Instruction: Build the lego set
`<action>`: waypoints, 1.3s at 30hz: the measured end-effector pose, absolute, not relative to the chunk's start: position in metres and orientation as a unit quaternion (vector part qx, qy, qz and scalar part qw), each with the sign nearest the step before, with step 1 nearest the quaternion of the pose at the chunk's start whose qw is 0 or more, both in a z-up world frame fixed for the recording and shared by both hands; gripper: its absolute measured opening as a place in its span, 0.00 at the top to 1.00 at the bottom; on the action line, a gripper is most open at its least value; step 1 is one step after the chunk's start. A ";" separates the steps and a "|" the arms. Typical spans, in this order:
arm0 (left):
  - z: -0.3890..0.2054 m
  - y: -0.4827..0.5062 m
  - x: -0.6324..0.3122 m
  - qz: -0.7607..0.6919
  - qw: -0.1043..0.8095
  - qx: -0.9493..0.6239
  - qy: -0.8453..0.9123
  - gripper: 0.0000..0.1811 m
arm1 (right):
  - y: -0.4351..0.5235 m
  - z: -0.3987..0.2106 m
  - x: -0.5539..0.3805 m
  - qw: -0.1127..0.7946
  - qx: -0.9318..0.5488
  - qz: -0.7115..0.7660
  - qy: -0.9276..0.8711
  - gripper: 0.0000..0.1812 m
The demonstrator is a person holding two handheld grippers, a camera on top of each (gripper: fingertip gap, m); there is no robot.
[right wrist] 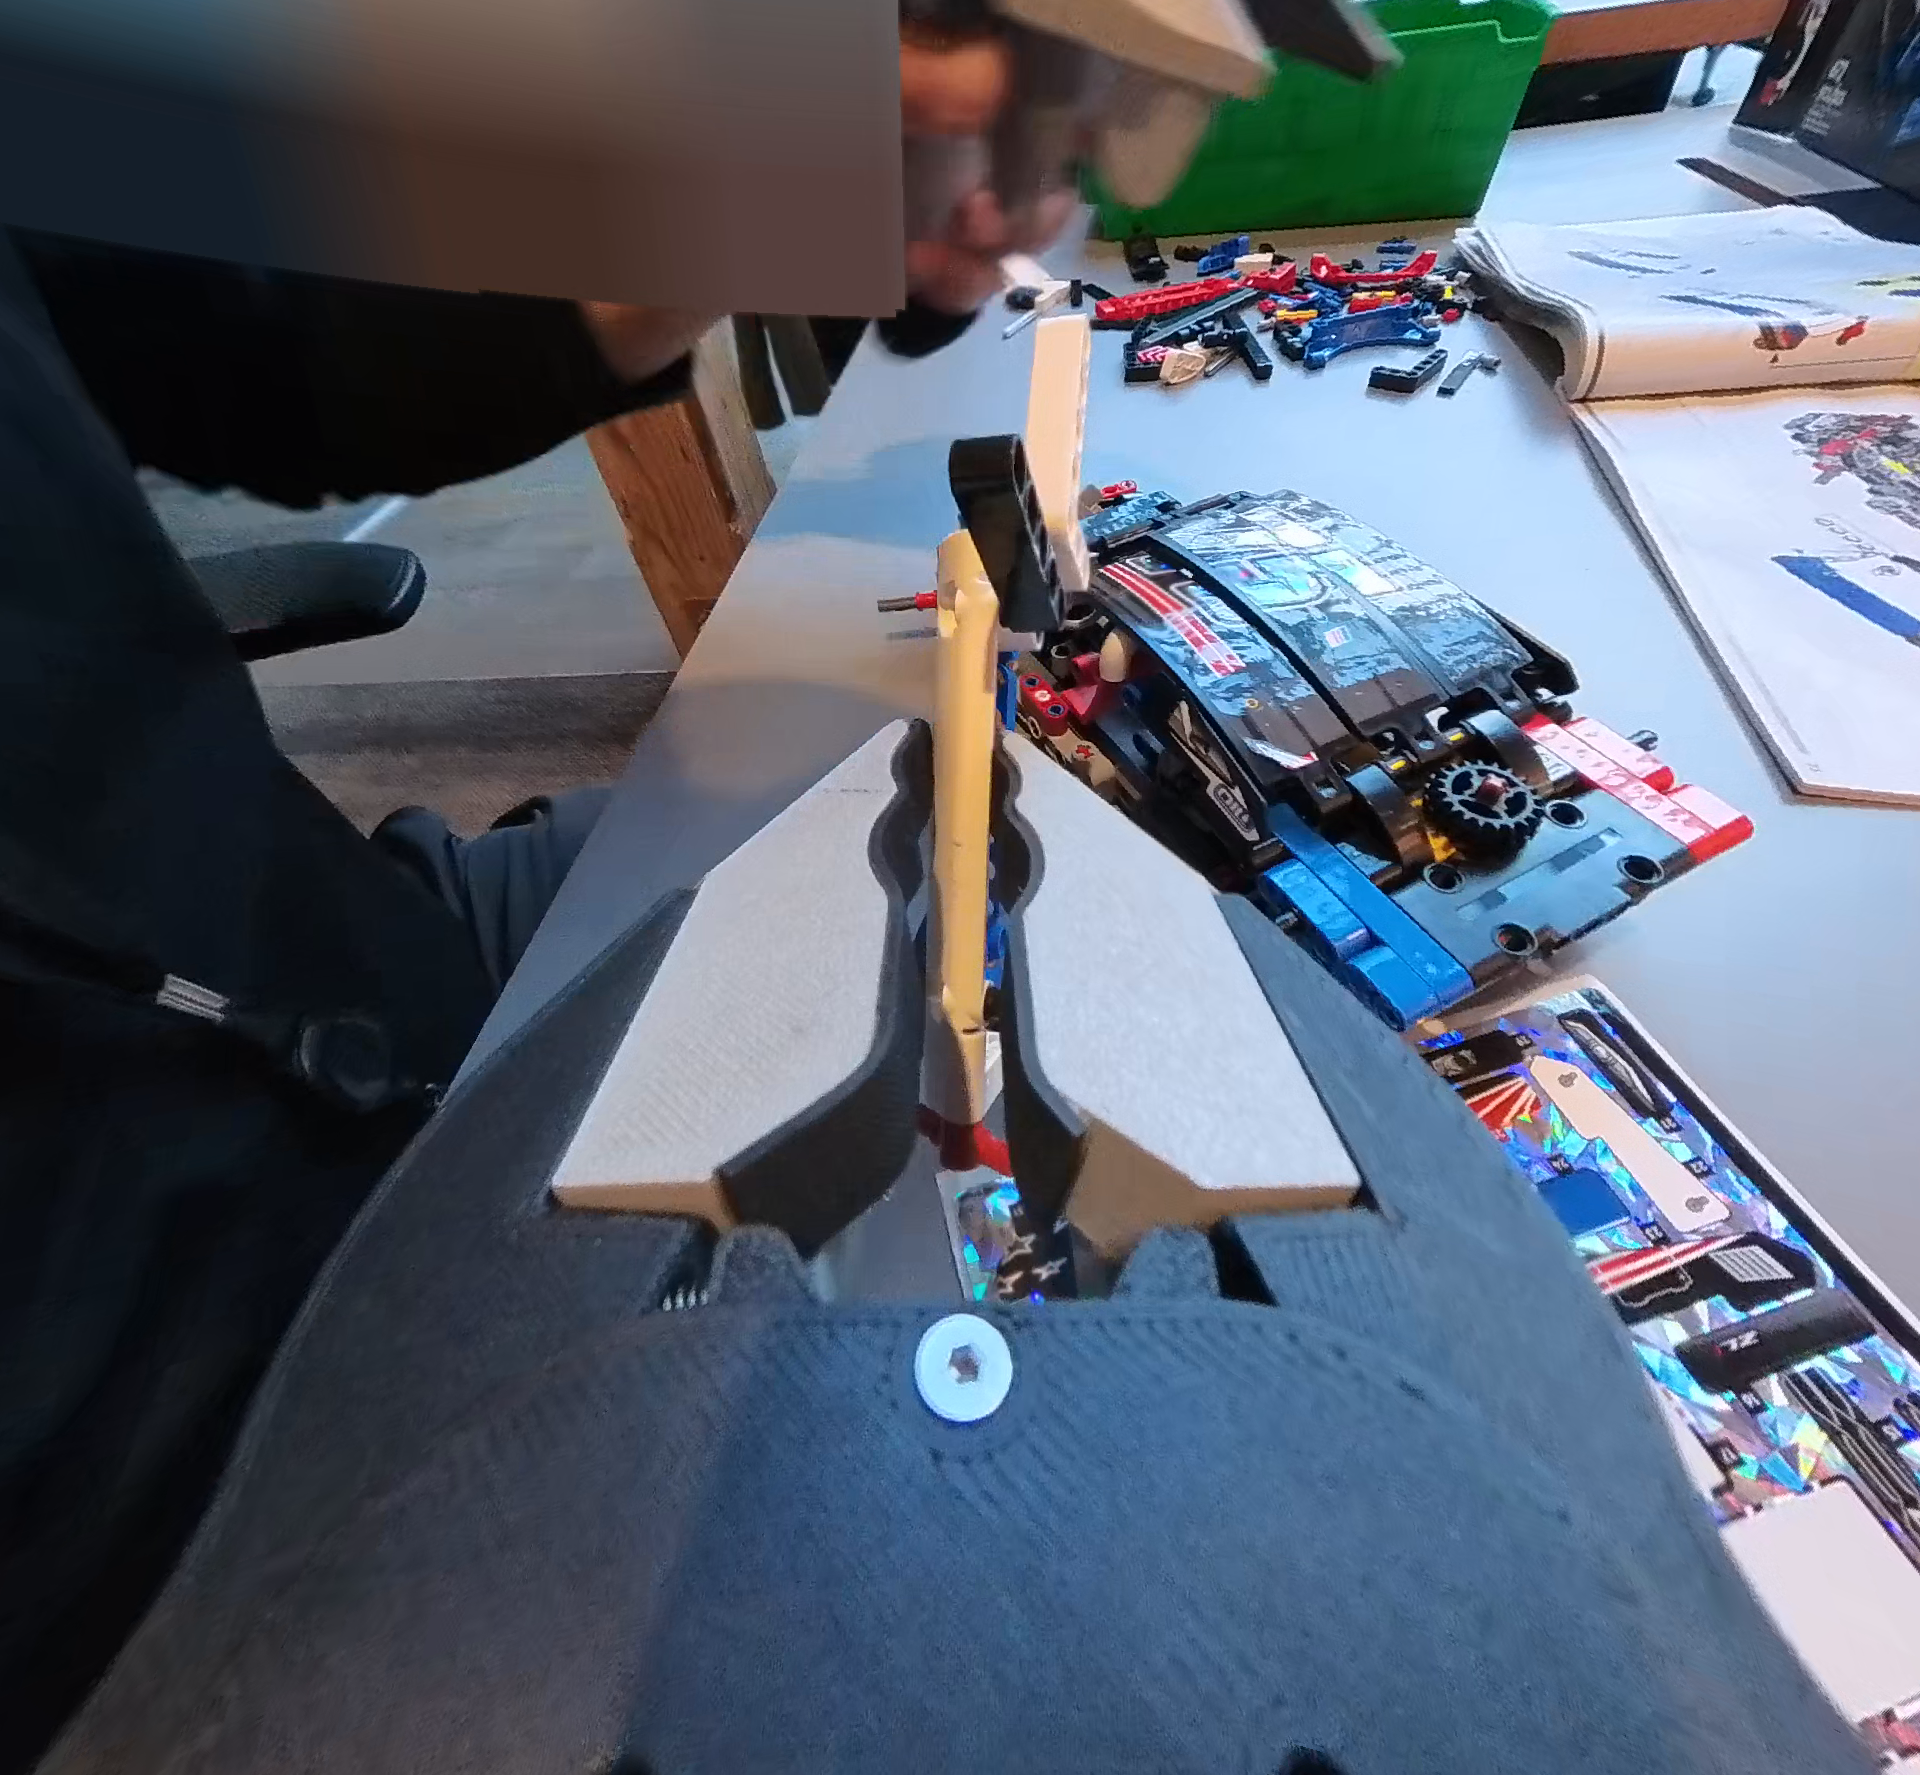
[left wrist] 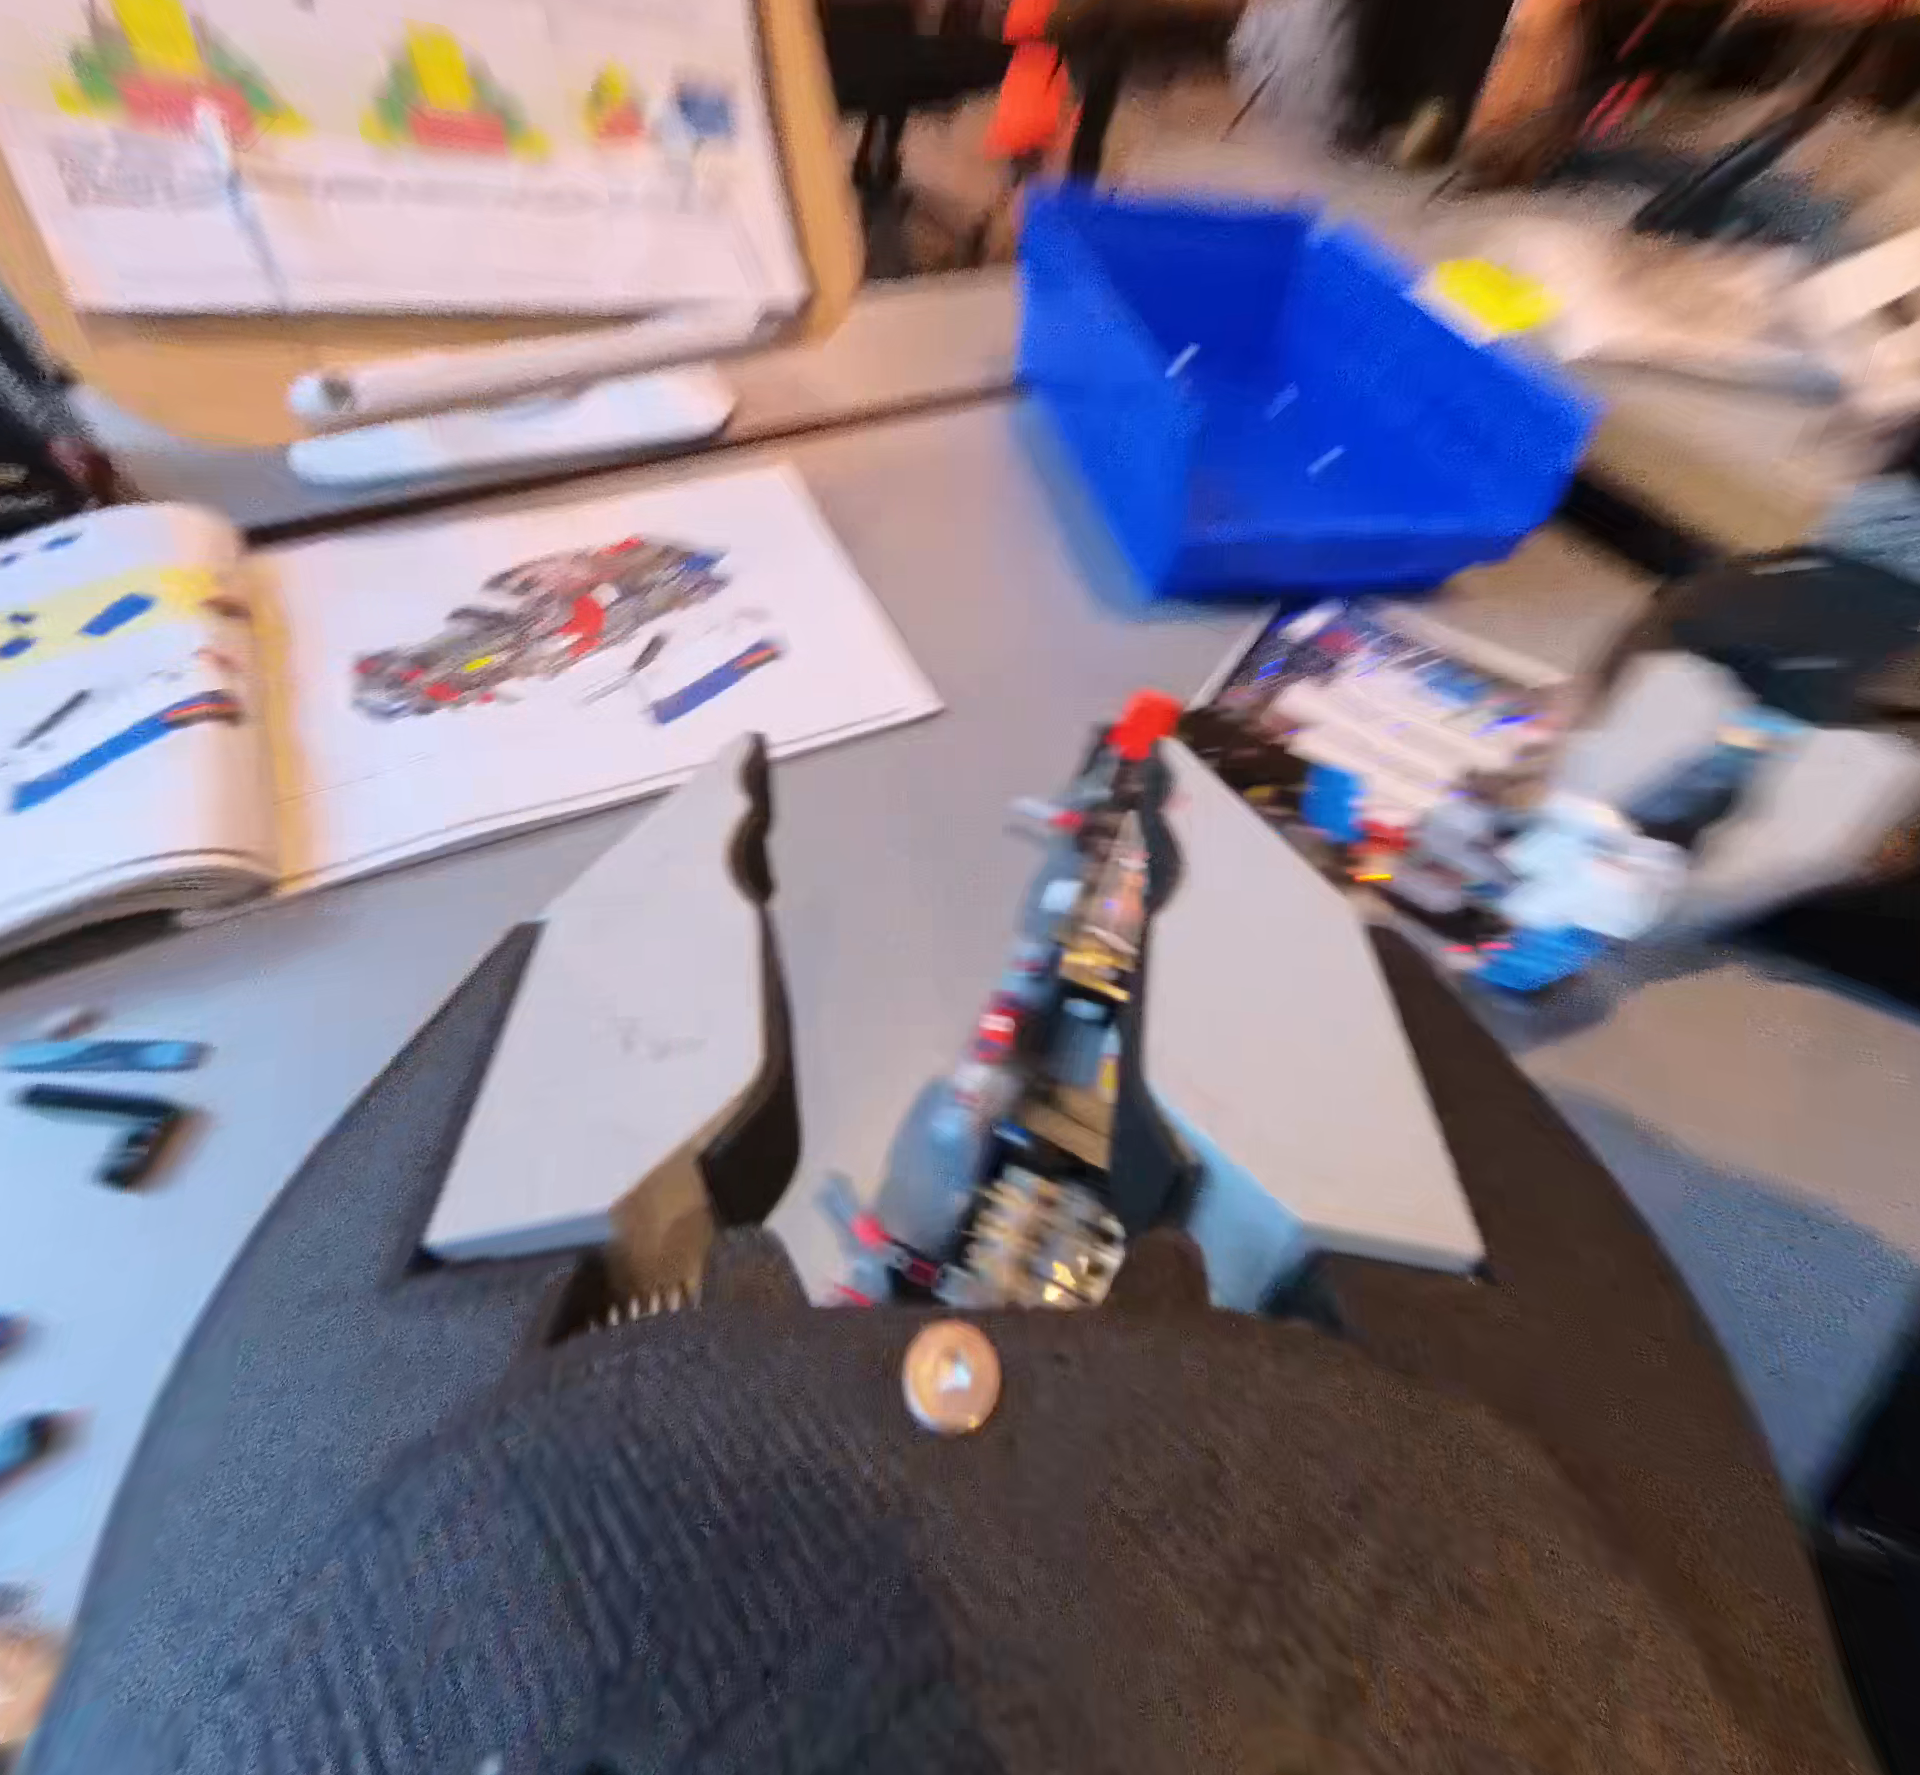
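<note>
Right tongs (right wrist: pixel 964 852) are pinching a white sub-assy (right wrist: pixel 961 790), long pale beam standing upright between the fingers, w/ a black angled piece and another white beam on its top end. It sits just at the near-left edge of the car (right wrist: pixel 1382 738), which lies flat on the grey table (right wrist: pixel 1403 437); whether the part touches the car yet, can't tell. Left tongs (left wrist: pixel 951 852) are spread wide, nothing pinched, and in the right wrist view they hang up in the air, far left, well above the table. Left view is badly blurred; a strip of small parts seems to run along the inner side of its right finger, unclear what. Open manual (left wrist: pixel 582 624) lies far left of it, blue bin (left wrist: pixel 1299 395) beyond, loose pieces (right wrist: pixel 1299 312) scattered at the far side, shiny sticker sheet (right wrist: pixel 1662 1206) near right. Step looks like fitting this side frame onto the car body. Next move prob. needs pins lined up w/ holes, then a firm push while the free tongs brace the car.
</note>
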State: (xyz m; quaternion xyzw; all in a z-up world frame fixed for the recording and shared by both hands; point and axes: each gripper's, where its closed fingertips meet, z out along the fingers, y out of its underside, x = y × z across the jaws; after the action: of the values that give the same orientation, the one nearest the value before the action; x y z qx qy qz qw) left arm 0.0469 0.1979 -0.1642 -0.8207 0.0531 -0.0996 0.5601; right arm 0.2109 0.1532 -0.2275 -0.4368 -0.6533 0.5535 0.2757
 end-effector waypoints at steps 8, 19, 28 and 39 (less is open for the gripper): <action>-0.255 0.355 0.008 -0.110 0.388 -0.913 0.061 0.41 | 0.155 -0.230 0.213 0.275 -0.439 0.554 -0.651 0.96; -0.316 0.373 -0.008 -0.024 0.310 -0.947 0.082 0.35 | 0.142 -0.225 0.217 0.243 -0.421 0.583 -0.651 0.96; -0.308 0.369 -0.034 -0.027 0.307 -0.950 0.052 0.77 | 0.139 -0.220 0.220 0.240 -0.415 0.590 -0.650 0.96; -0.260 0.358 -0.068 -0.101 0.370 -0.924 0.015 1.00 | 0.139 -0.227 0.219 0.237 -0.419 0.579 -0.658 0.96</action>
State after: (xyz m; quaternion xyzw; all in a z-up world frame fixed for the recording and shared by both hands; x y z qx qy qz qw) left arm -0.0675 0.3583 -0.2595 -0.9236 0.0150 -0.1011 0.3696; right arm 0.2186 0.1392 -0.2268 -0.4189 -0.6579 0.5793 0.2369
